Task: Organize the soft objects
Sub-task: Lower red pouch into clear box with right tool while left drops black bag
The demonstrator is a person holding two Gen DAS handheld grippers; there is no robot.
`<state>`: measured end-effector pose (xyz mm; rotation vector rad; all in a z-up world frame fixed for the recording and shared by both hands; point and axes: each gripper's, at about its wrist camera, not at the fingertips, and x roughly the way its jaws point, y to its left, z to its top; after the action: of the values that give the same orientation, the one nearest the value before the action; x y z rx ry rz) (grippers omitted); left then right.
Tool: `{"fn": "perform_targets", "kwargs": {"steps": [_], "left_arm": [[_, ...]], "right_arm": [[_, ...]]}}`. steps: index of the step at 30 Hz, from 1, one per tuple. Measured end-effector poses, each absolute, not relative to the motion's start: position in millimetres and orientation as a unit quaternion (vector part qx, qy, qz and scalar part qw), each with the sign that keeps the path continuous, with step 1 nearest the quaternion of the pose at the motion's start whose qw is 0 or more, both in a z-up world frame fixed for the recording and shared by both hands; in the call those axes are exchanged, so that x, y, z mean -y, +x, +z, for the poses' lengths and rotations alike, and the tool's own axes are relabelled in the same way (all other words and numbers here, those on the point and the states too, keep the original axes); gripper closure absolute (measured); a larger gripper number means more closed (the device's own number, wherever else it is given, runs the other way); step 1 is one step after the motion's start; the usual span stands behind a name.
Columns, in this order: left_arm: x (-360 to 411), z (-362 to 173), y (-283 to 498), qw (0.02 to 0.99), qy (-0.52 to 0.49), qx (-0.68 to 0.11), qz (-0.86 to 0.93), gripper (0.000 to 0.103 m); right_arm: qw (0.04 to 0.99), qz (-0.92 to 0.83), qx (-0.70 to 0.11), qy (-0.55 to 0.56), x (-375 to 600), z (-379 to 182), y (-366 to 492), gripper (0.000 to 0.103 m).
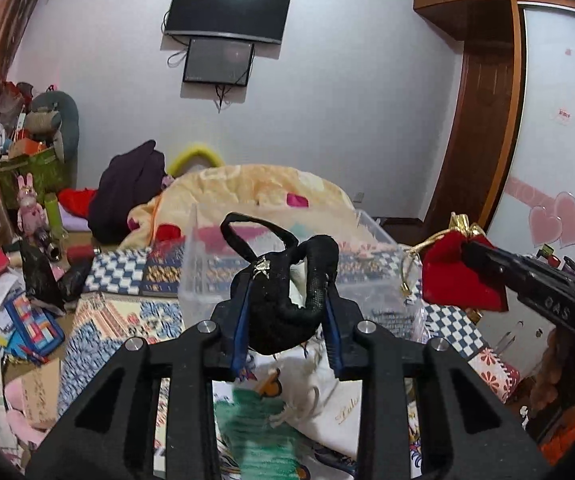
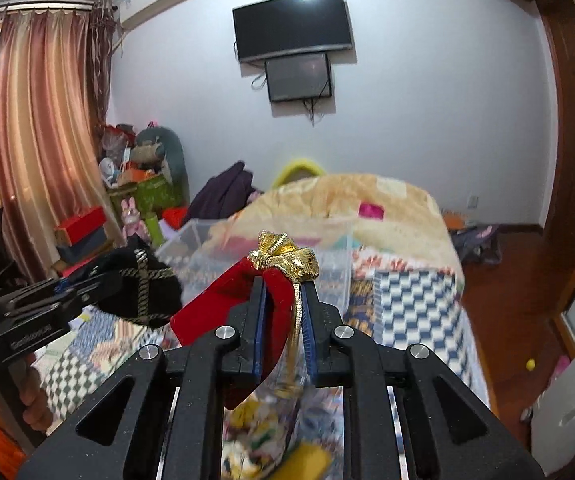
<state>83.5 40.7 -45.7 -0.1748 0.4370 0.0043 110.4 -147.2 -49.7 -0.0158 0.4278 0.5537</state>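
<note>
**Left wrist view: two pouches in the air, bin dead ahead**

Left wrist camera has the left gripper [image 1: 287,300] clamped on a black pouch [image 1: 283,312], fingers pinched in on its bunched body, the loop handle standing up above the tips. Off to the right, the right gripper [image 1: 467,250] comes in from the side, closed on a red velvet pouch [image 1: 455,276] with a gold tie. Over on the right wrist view, that same red velvet pouch [image 2: 247,308] sits squeezed between narrow fingers of the right gripper [image 2: 281,320], gold bow [image 2: 287,258] poking out on top, cord trailing down.

Both pouches hang above the bed, just short of the clear plastic bin [image 1: 367,276]. That bin looks like the target, so the job now, as I read it, is a carry-and-drop: bring each pouch over the rim, get it well inside the walls, then let go, one at a time so the two tools don't crowd each other.

Watch the dangling gold cord; it could catch on the rim. The patterned quilt [image 1: 119,272] and a heaped beige blanket [image 1: 247,188] surround the bin, and clutter crowds the floor to the left.
</note>
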Motion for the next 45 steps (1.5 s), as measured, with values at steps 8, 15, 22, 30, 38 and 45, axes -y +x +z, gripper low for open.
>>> {"fn": "perform_targets", "kwargs": {"steps": [8,15,22,30,38,45], "left_arm": [[-59.6,-27.7,108.9,0.971,-0.087,-0.224,0.007,0.072],[-64.0,-27.8,143.9,0.965,-0.076,-0.251,0.015,0.072],[-66.8,-45.4,180.9,0.954,-0.069,-0.29,0.024,0.072],[-62.0,-66.9,220.6,0.937,-0.074,-0.341,0.019,0.072],[-57.3,-79.0,236.1,0.933,-0.058,-0.353,0.029,0.07],[-51.3,-80.6,231.5,0.933,-0.044,-0.356,0.029,0.049]], "right_arm": [[0.945,0.263,-0.192,-0.017,137.1,-28.4,135.0,0.089],[0.942,0.261,-0.209,-0.042,117.6,-33.1,153.7,0.089],[0.93,0.264,-0.248,-0.071,102.3,-50.7,181.5,0.089],[0.912,0.261,-0.3,-0.097,87.2,-73.5,207.4,0.089],[0.893,0.267,-0.34,-0.124,70.9,-92.0,219.6,0.089],[0.886,0.269,-0.35,-0.143,68.7,-96.6,217.0,0.086]]}}
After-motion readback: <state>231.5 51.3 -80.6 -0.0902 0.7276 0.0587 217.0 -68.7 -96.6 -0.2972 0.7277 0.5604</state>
